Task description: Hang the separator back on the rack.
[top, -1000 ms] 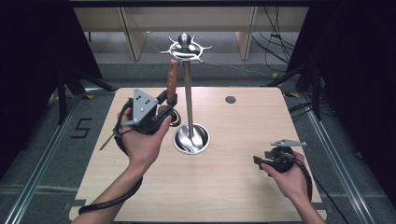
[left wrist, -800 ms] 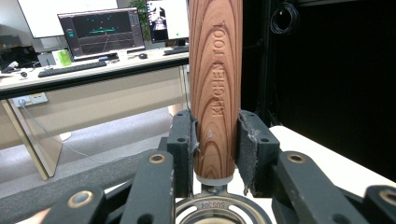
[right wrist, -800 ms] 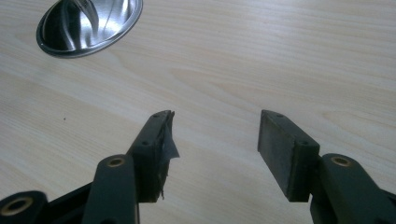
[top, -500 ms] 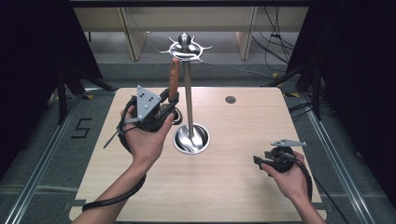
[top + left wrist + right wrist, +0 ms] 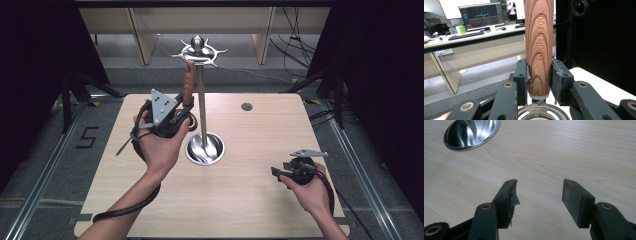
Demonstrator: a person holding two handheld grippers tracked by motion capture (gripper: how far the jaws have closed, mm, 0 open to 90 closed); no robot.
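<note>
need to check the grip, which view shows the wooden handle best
The left gripper view: the wooden handle stands upright, close up, clamped between the pads of the left gripper. The high view shows it small and distant, beside the stand's pole.

From above we look forward and down on the table (image 5: 240,200). Each hand-held gripper's camera looks closely along its jaws; the right one shares the stand's steel base (image 5: 471,132).

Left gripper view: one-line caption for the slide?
Left gripper clamps an upright wooden kitchen tool handle.
</note>
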